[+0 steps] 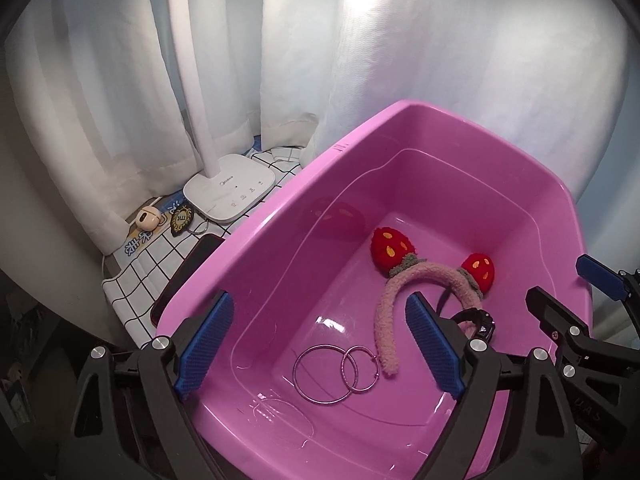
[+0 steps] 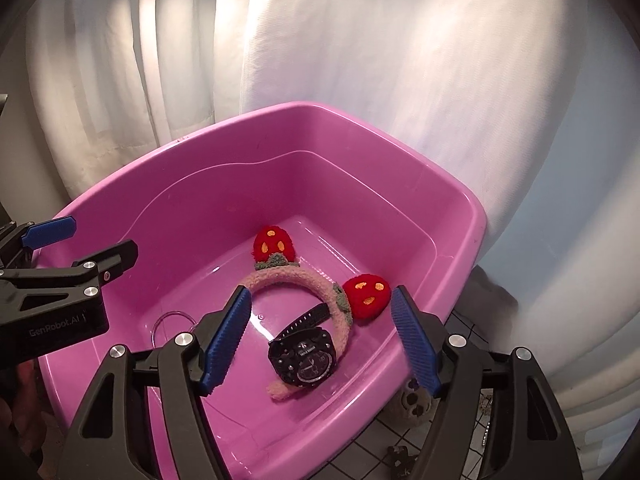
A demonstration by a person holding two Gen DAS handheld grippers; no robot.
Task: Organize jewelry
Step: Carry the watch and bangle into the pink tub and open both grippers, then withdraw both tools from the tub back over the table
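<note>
Pink plastic tub (image 1: 400, 128) on a grid-patterned cloth (image 1: 160, 256), white curtain (image 1: 100, 80) behind. Inside the tub: a fuzzy pink headband (image 2: 288, 278) with two red strawberry ears, lying on the floor toward the far right corner; a black wristwatch (image 2: 306, 358) resting face up against and partly over the headband's near end, strap running under the band; two thin silver hoops (image 1: 336, 368) overlapping each other flat on the floor, near the front left, well apart from the watch. Left gripper (image 1: 320, 344) hovering above the near edge of the tub, jaws spread wide, blue pads empty, hoops showing between them. Right gripper (image 2: 320, 336) likewise over the tub, jaws spread wide with nothing pinched, watch and headband framed between the pads without contact. Beside the tub on the left: white desk lamp (image 1: 230, 194) base, a small round cream earbud case (image 1: 146, 216), a dark badge-shaped keychain (image 1: 182, 218), a dark phone-like slab (image 1: 188, 272) against the tub wall. Skull-patterned object (image 2: 414, 400) just outside the tub's right side.
</note>
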